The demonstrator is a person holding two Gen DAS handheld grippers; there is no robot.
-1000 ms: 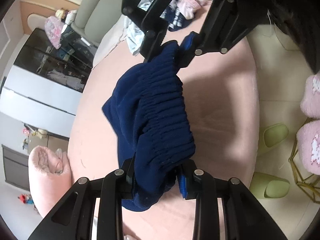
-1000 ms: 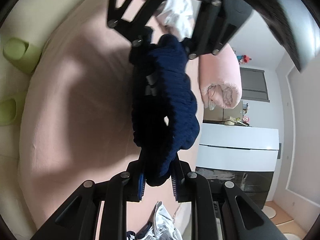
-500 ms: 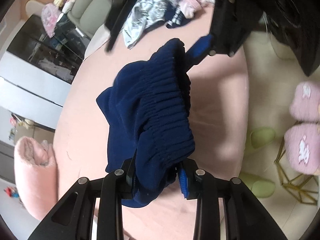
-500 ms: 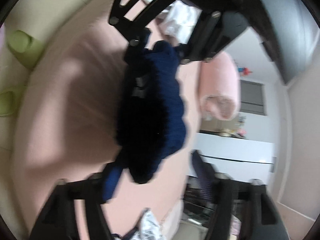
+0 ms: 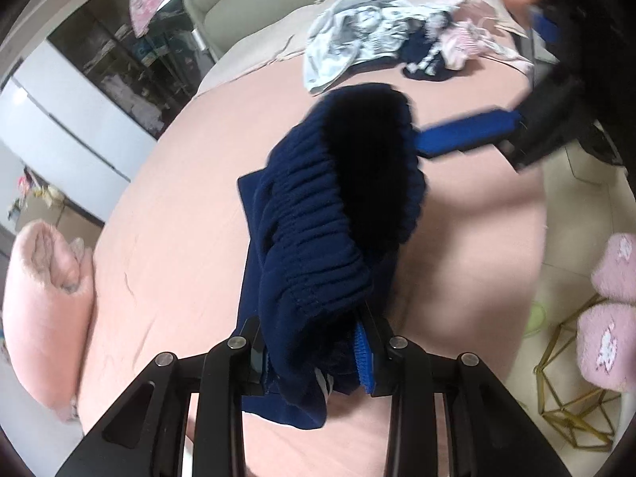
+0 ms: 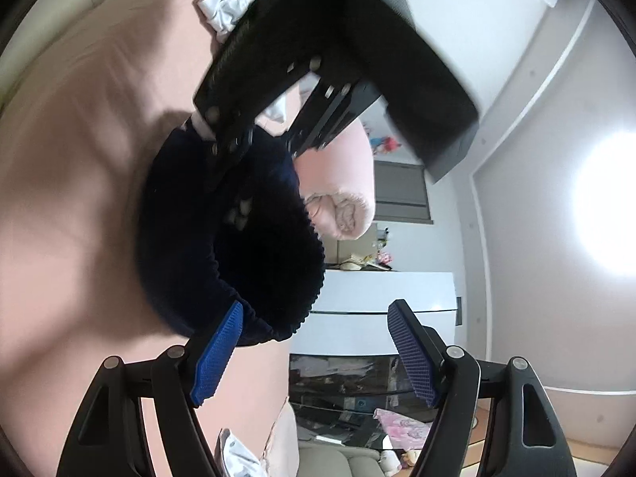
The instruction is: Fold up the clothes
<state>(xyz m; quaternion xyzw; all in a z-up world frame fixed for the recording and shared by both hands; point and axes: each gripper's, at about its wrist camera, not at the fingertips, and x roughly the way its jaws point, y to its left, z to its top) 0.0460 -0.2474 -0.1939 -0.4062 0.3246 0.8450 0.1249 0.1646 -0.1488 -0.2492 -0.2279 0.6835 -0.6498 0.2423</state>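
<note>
A navy blue garment with a ribbed elastic waistband [image 5: 334,214] hangs bunched over the pink bed [image 5: 179,206]. My left gripper [image 5: 314,361] is shut on the waistband and holds it up. My right gripper [image 6: 314,346] is open and empty, its blue pads [image 6: 216,353] apart, just beside the garment [image 6: 222,238]. In the left wrist view the right gripper's blue pad [image 5: 465,135] shows blurred beyond the garment's far end. The left gripper's body [image 6: 302,91] fills the top of the right wrist view.
A pile of mixed clothes [image 5: 397,43] lies at the far end of the bed. A rolled pink blanket [image 5: 43,306] sits at the bed's left. Pink slippers [image 5: 608,310], a gold wire rack [image 5: 568,389] and a white-and-black cabinet [image 5: 79,119] stand around the bed.
My right gripper has let go of the garment's far end, opened and pulled back. The garment now hangs from the left gripper alone.
</note>
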